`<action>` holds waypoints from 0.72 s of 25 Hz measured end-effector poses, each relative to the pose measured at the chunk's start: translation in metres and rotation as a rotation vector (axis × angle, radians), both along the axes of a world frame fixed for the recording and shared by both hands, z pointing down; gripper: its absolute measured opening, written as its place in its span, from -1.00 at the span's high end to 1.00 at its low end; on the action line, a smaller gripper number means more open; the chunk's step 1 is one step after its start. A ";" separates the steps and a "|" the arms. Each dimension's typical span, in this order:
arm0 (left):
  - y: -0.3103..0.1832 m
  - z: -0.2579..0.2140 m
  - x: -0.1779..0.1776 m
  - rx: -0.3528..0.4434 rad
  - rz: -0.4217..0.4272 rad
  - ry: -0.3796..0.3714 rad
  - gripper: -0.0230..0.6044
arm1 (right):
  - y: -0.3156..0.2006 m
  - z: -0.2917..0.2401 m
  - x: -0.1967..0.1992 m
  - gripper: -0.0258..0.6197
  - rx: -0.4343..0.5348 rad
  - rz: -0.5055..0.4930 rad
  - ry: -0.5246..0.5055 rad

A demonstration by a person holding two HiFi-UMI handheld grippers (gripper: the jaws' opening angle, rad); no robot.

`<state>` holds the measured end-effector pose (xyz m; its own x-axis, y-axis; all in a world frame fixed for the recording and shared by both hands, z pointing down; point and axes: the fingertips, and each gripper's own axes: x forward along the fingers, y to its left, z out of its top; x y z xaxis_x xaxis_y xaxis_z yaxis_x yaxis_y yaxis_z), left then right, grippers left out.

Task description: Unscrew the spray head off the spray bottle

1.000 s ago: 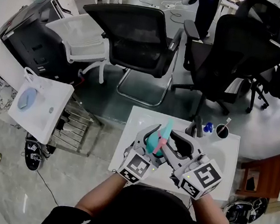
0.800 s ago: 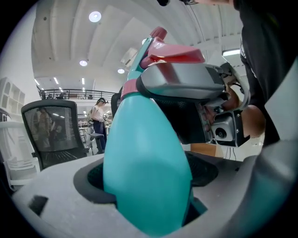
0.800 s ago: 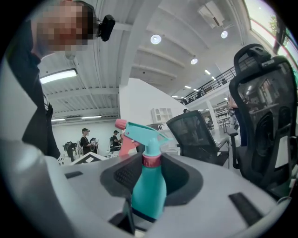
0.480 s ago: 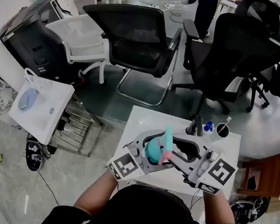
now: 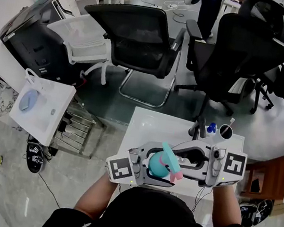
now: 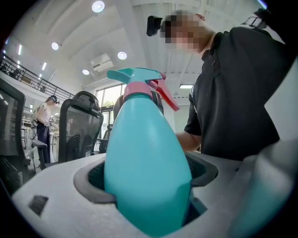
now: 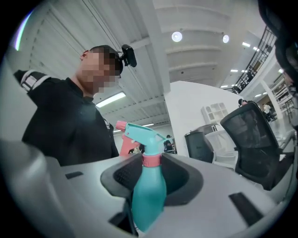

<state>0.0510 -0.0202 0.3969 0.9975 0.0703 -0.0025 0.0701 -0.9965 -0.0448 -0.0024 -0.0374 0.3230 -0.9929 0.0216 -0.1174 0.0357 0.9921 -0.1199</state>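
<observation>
Both are gripping: left claw [image 6: 148, 183] squeezing the teal plastic spray bottle [image 6: 144, 139] (likely light, slick), right claw [image 7: 151, 175] pinching its pink collar [image 7: 151, 160].

Grey polished concrete floor [image 5: 133, 104]; two black mesh office chairs [image 5: 137, 36] plus a white plastic chair [image 5: 81, 39] beyond the white rectangular worktop [image 5: 151, 125]. Small white sq. side table [image 5: 47, 115] at L (pale blue disc [image 5: 27, 100] on it). Round ceiling lights [image 6: 98, 6] overhead.

spray bottle [image 6: 146, 172]: smooth plastic, faint sheen | left gripper [image 6: 145, 179]: matt grey plastic, textured pads [image 6: 96, 176]
</observation>
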 end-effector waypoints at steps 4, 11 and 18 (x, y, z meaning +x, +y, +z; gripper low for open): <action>0.011 -0.004 0.000 0.009 0.055 0.018 -0.52 | 0.010 -0.006 -0.003 0.51 -0.051 -0.038 -0.023; 0.024 -0.007 -0.001 0.023 0.118 0.020 -0.52 | 0.021 -0.008 -0.002 0.51 -0.029 -0.098 -0.022; -0.060 0.018 -0.018 -0.008 -0.327 -0.073 -0.52 | -0.048 0.003 0.017 0.43 -0.040 0.313 -0.052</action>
